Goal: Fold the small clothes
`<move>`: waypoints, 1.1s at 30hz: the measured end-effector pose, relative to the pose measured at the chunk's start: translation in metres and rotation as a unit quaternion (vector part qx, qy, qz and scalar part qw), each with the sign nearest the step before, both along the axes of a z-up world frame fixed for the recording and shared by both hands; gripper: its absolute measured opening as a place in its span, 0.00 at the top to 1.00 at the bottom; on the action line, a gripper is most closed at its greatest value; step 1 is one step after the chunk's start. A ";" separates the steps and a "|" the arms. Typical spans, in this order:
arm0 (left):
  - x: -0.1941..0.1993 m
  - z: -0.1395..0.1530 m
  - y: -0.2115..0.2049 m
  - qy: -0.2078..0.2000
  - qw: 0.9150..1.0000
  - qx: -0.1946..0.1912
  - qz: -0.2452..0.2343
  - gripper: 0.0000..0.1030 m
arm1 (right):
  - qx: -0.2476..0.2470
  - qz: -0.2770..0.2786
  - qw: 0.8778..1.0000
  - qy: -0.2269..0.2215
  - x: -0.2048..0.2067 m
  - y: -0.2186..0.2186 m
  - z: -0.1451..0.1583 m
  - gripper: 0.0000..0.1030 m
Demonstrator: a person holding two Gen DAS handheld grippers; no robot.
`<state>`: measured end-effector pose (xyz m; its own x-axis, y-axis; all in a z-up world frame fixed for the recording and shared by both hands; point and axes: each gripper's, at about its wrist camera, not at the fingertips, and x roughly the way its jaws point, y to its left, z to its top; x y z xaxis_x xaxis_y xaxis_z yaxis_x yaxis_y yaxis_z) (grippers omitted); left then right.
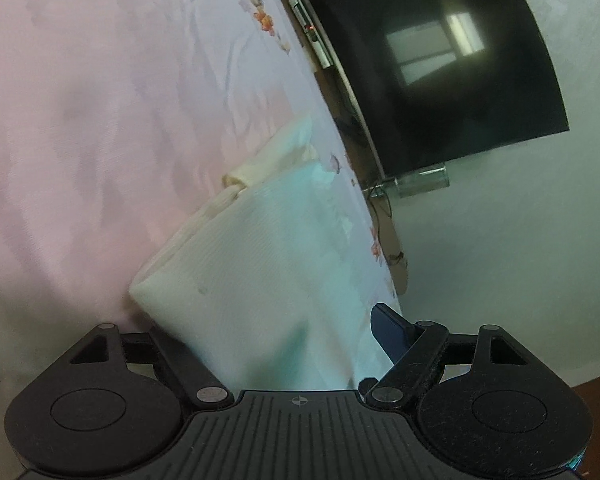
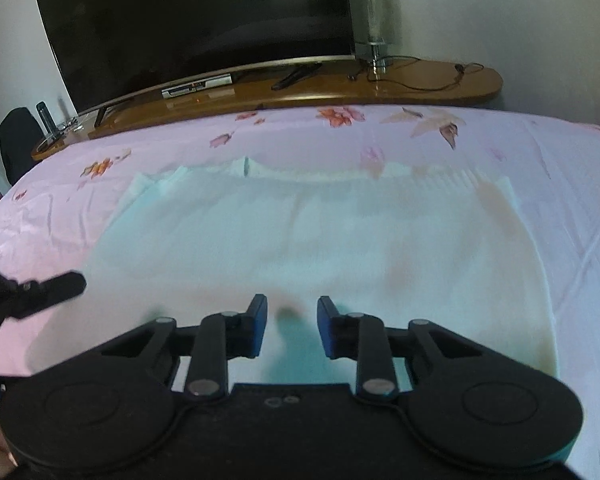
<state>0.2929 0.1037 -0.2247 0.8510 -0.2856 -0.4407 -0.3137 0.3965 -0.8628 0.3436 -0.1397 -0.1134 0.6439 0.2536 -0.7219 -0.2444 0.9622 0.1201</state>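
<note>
Right wrist view: garment (image 2: 320, 248) spread on bed (image 2: 572, 184), near edge between right gripper (image 2: 292, 322) jaws, partly open, not pinching | left gripper (image 1: 284, 344) jaws wide around raised fold | folding begun, unfinished.

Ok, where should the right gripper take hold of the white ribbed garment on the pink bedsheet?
Take the white ribbed garment by its near edge, coming in low from the near side. It lies flat, and that edge sits right under the right gripper.
</note>
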 end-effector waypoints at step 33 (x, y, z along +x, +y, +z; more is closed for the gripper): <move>0.051 0.094 -0.113 -0.125 0.936 0.269 -0.191 0.93 | 0.018 0.009 1.000 -0.020 0.001 -0.023 -0.019 0.84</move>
<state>0.3442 -0.0094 -0.1305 0.8277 -0.3835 -0.4097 0.1238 0.8369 -0.5332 0.3442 -0.1628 -0.1323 0.6668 0.2913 -0.6859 -0.2669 0.9527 0.1452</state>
